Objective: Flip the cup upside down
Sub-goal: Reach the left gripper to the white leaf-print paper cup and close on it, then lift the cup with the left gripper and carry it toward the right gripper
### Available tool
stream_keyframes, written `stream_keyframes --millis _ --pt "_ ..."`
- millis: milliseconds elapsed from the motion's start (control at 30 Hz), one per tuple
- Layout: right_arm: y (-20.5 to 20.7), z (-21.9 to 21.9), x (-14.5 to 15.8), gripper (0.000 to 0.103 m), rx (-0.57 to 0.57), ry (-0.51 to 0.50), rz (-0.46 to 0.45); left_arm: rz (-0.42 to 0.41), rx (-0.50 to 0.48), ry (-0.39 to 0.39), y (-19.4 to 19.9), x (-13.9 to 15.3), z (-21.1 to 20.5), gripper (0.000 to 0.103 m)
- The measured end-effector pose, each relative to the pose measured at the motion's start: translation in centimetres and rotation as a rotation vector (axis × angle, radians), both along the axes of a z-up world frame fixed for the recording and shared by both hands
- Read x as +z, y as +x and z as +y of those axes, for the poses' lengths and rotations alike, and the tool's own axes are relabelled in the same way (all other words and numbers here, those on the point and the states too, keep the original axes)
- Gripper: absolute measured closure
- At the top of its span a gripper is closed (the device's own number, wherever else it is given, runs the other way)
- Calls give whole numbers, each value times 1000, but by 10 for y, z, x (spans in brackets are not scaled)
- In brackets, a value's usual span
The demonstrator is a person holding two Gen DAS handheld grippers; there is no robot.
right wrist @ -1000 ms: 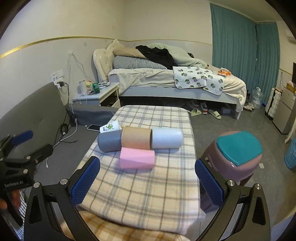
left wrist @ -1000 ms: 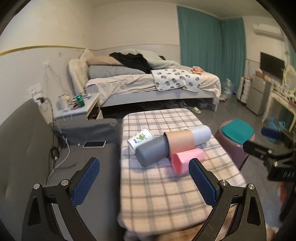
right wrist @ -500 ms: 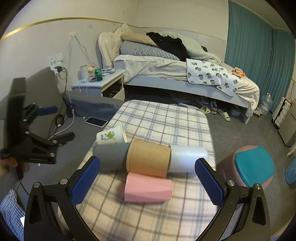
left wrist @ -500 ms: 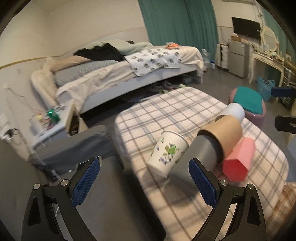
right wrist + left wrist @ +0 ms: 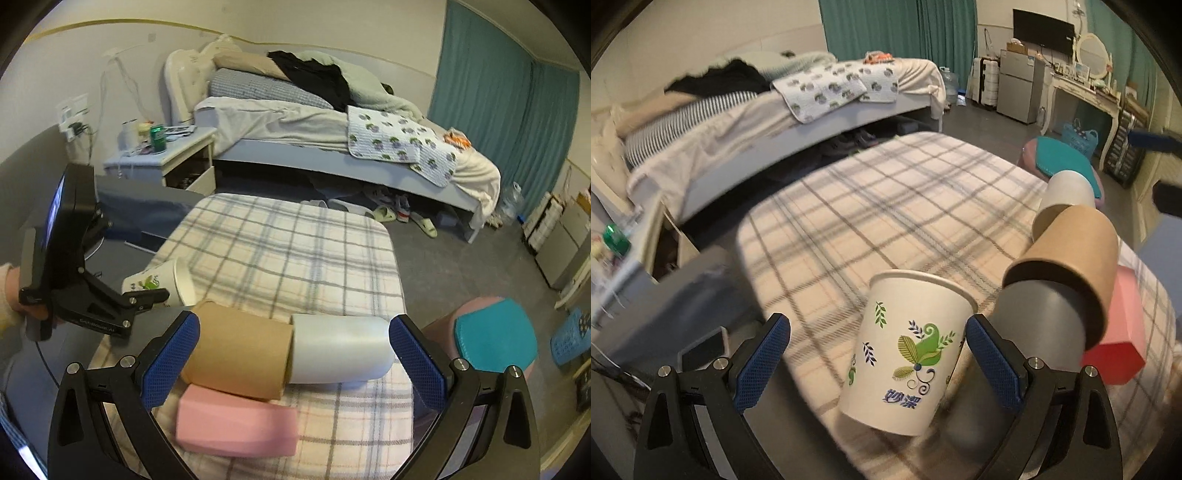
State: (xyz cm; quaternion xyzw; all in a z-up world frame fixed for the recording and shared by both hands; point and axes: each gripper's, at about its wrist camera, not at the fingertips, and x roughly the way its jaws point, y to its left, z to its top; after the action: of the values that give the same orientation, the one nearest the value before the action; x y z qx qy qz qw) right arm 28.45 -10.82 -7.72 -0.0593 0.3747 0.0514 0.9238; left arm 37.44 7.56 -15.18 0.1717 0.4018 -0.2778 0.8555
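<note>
White leaf-printed paper cup (image 5: 908,354) lying tilted on the plaid-covered table (image 5: 886,206), mouth away from the camera, between the wide-open left gripper (image 5: 877,354) fingers, beside the grey tube (image 5: 1038,321); right gripper (image 5: 293,354) jaws open, around nothing.
</note>
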Motion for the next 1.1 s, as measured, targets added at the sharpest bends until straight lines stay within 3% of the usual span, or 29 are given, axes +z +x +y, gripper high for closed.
stream_keyframes --millis 300,400,600,800,967,1100 --pt "17 -22 -25 0 -80 5 54 219 26 -62 33 -22 7 7" --pt "17 -24 -26 0 -86 4 60 266 26 -106 37 -21 10 38" --pt "13 -31 -22 0 -105 3 47 235 46 -87 33 -9 10 38" --pt "1 -41 -7 0 -119 16 24 139 131 -64 22 40 18 39" --pt "-18 -45 16 0 -121 21 -17 60 217 -25 -25 99 14 39" --pt "-38 -52 33 0 -130 36 -35 63 286 -62 -79 131 3 39"
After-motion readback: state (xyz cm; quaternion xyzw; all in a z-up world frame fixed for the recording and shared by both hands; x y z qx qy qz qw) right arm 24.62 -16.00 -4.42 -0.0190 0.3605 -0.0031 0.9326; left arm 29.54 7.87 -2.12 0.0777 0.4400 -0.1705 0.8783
